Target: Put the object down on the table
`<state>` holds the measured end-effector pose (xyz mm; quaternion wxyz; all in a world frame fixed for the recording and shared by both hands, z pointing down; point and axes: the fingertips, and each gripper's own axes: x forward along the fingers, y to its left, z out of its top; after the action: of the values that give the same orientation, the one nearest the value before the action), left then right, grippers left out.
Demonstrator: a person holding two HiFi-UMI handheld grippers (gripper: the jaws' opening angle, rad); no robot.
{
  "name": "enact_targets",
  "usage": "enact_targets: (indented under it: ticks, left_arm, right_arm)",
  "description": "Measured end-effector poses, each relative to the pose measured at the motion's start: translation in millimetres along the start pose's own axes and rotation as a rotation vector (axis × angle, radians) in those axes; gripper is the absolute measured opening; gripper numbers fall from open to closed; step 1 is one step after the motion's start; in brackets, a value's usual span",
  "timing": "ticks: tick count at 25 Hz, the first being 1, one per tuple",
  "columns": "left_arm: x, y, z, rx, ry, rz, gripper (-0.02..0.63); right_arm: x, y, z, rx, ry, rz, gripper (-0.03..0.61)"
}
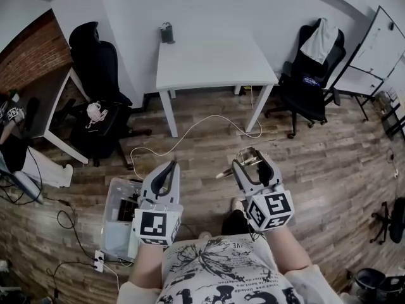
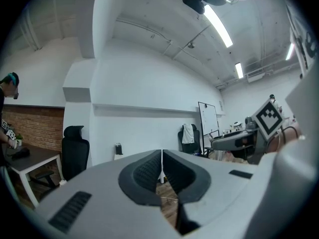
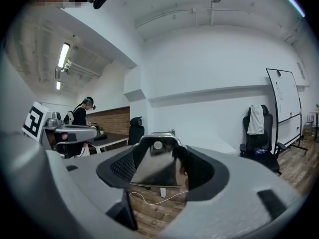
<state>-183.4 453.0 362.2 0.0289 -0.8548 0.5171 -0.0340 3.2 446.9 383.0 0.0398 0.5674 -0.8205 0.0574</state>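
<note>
My right gripper (image 1: 253, 158) is held level above the wooden floor, jaws spread wide and shut on a shiny metal object (image 1: 248, 159) whose thin end sticks out to the left. In the right gripper view the metal object (image 3: 152, 166) is a flat reflective plate with a round hole near its top, filling the gap of the right gripper (image 3: 158, 156). My left gripper (image 1: 169, 166) hangs beside it, shut and empty; the left gripper (image 2: 162, 158) has its jaws pressed together. The white table (image 1: 215, 62) stands ahead against the wall, well beyond both grippers.
A small dark item (image 1: 167, 33) sits at the table's back left corner. Black office chairs (image 1: 95, 62) (image 1: 313, 75) flank the table. A white cable (image 1: 190, 135) lies on the floor, a clear plastic bin (image 1: 117, 227) by my left. A desk (image 1: 47, 100) and another person (image 3: 82, 114) are at left.
</note>
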Motion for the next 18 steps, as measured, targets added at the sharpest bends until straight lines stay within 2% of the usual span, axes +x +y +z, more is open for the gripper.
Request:
enact_targets:
  ticks: [4,9,18]
  left_arm:
    - [28.5,2.5,-2.1,-0.032,0.041,0.016,0.012]
    - [79.1,8.2,-10.4,-0.029,0.05,0.049,0.012]
    - [220.4,7.8,9.9,-0.017,0.045,0.113,0.012]
  right_arm:
    - [25.0,-21.6,-3.0,0.004,0.015,0.009,0.279]
    - [69.1,-57.7,-3.9,0.023,0.026,0.041,0.279]
    - [172.1,-166.1,24.4,0.02,0.033,0.11,0.279]
